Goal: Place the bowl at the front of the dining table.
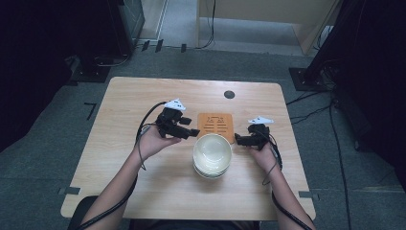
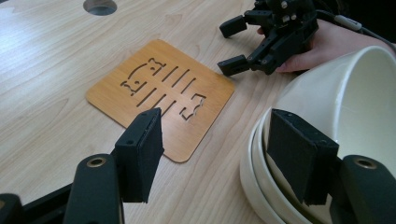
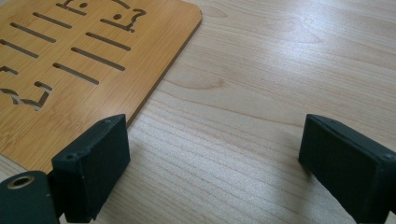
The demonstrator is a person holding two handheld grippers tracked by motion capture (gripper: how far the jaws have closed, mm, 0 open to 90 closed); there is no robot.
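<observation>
Left gripper (image 1: 194, 132), jaws apart and empty, is nearing the bowl stack (image 1: 212, 154) from 9 o'clock; next, clamping the top rim.

High view looked down and forward from above the person's side, taking in the whole table (image 1: 143, 96). Left gripper view sat low and close, facing across the wooden mat (image 2: 159, 93) toward the right gripper (image 2: 233, 46). Right gripper view sat lower, nearer, facing the mat's corner (image 3: 70, 60). All three shared the mat (image 1: 215, 126).
</observation>
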